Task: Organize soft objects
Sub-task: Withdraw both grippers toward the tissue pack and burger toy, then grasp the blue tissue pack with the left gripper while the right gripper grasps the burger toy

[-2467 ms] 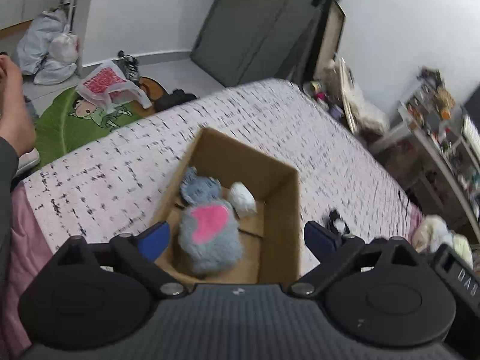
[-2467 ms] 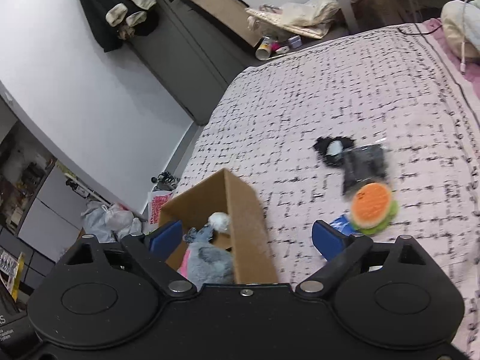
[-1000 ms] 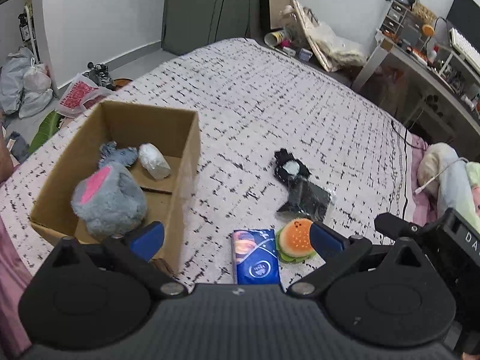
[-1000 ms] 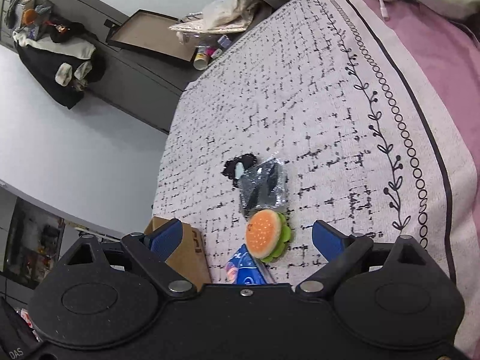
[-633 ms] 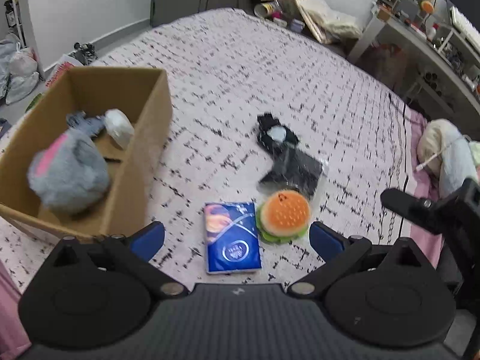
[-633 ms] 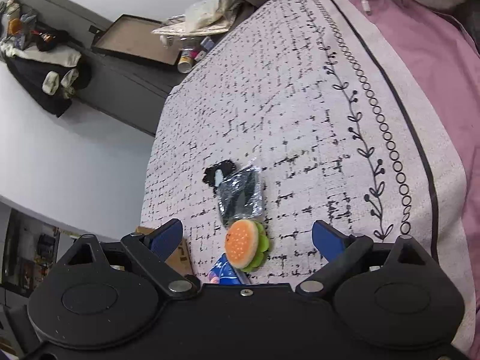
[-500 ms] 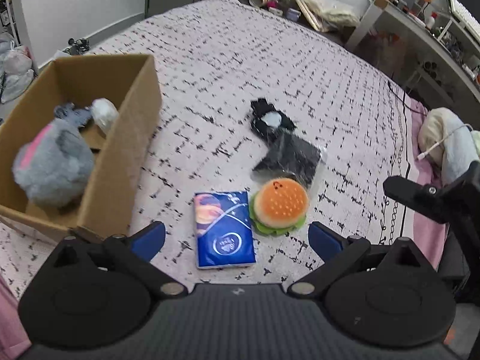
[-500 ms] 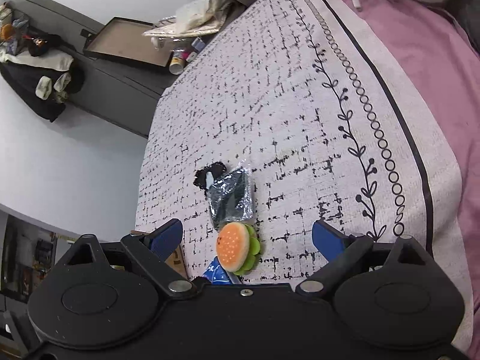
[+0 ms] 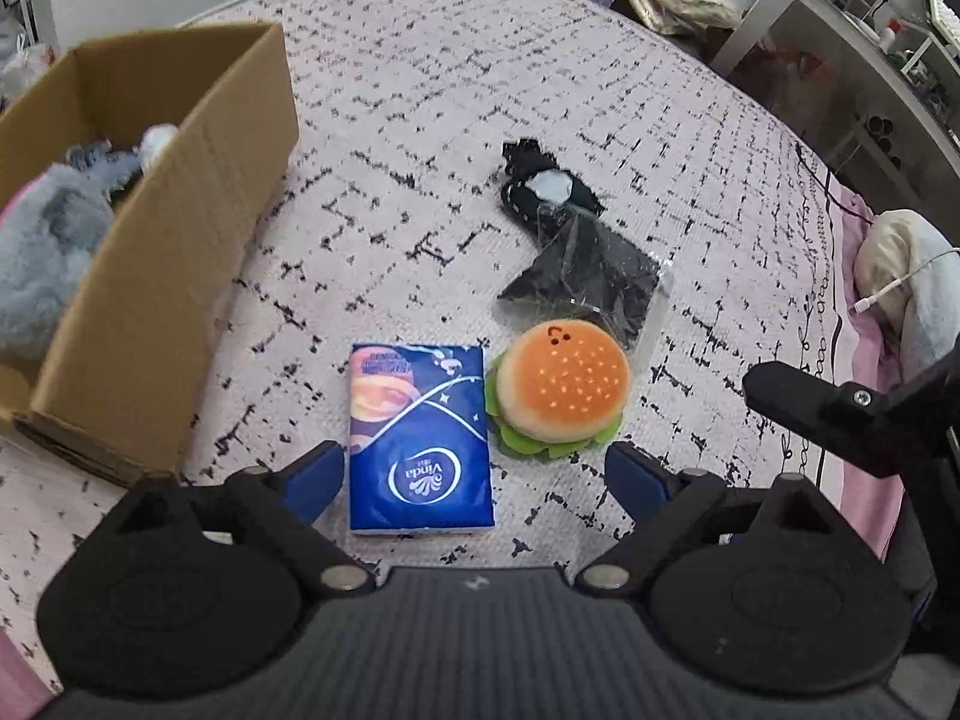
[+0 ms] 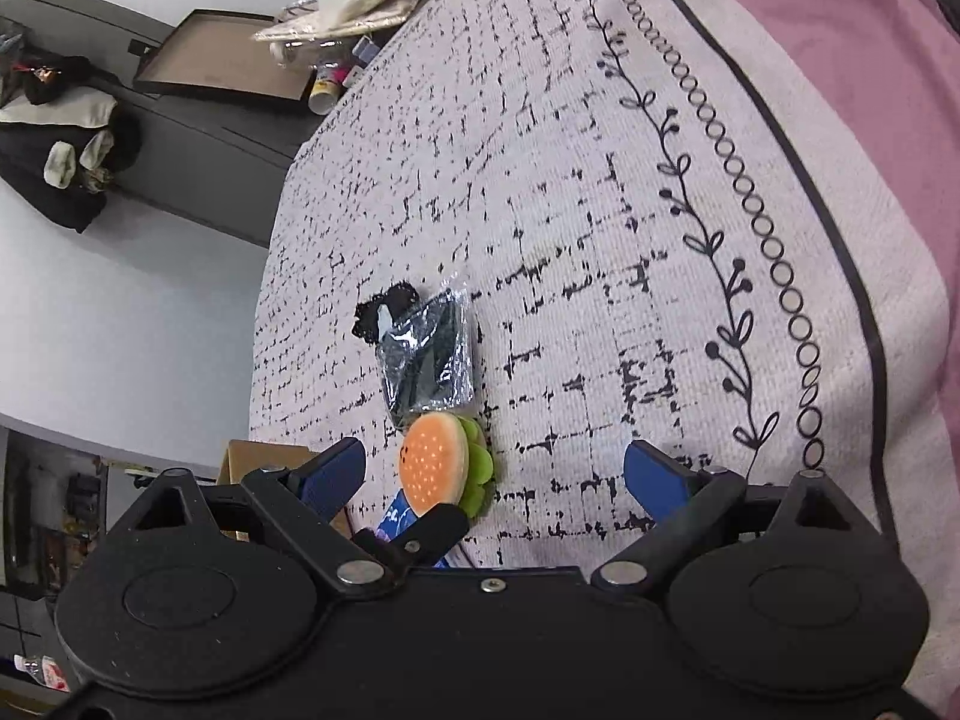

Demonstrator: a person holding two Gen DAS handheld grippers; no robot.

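A plush burger [image 9: 561, 389] and a blue tissue pack [image 9: 417, 437] lie side by side on the patterned bedspread, just ahead of my open, empty left gripper [image 9: 474, 477]. Behind them lie a black item in a clear bag [image 9: 591, 282] and a black cloth piece [image 9: 543, 189]. A cardboard box [image 9: 180, 276] at the left holds a grey and pink plush [image 9: 42, 258]. My right gripper [image 10: 495, 471] is open and empty, with the burger [image 10: 435, 462] near its left finger and the bagged black item [image 10: 426, 360] beyond.
The right gripper's arm [image 9: 840, 414] shows at the right edge of the left wrist view. A pillow with a white cable [image 9: 906, 282] lies at the bed's right side. A desk and clutter stand beyond the bed. The pink sheet [image 10: 870, 60] borders the bedspread.
My left gripper has swung from above the box to the right and come down close over the tissue pack and burger. My right gripper has moved toward the burger too.
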